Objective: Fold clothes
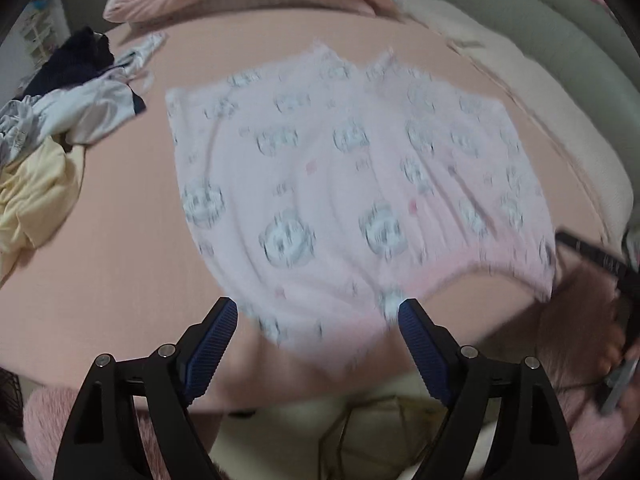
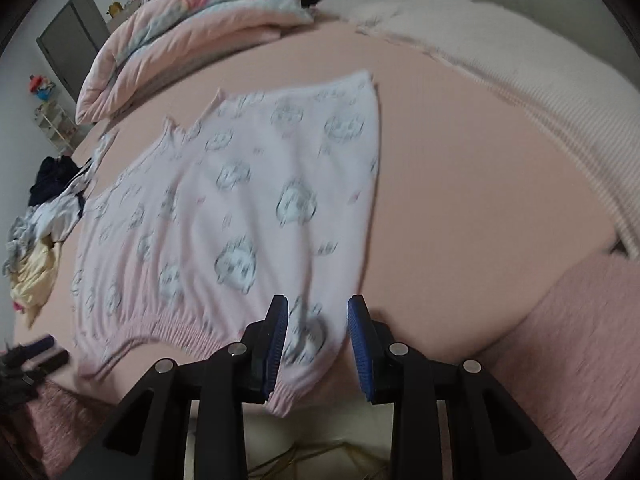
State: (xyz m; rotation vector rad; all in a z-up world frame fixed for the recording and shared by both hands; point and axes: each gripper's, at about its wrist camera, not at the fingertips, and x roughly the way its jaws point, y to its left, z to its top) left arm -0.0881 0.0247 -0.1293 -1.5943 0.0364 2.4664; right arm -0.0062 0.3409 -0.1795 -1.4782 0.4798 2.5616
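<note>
- Pink sheets cover the bed (image 2: 460, 168), with a folded quilt (image 2: 192, 28) at the far end and a heap of unfolded clothes (image 1: 52, 120) off to one side.
- Spread flat in the middle lies the pink printed garment (image 1: 340, 168), its gathered waistband nearest the two grippers.
- Left gripper (image 1: 318, 312) hangs over the waistband edge, jaws wide apart and clasping nothing.
- Right gripper (image 2: 318, 312) has its jaws partly parted; cloth shows between them, but the pads don't seem to press it.
- For a tidy fold, I'd smooth the wrinkles, then pinch both waistband corners evenly.
- No basket or box is in sight.
</note>
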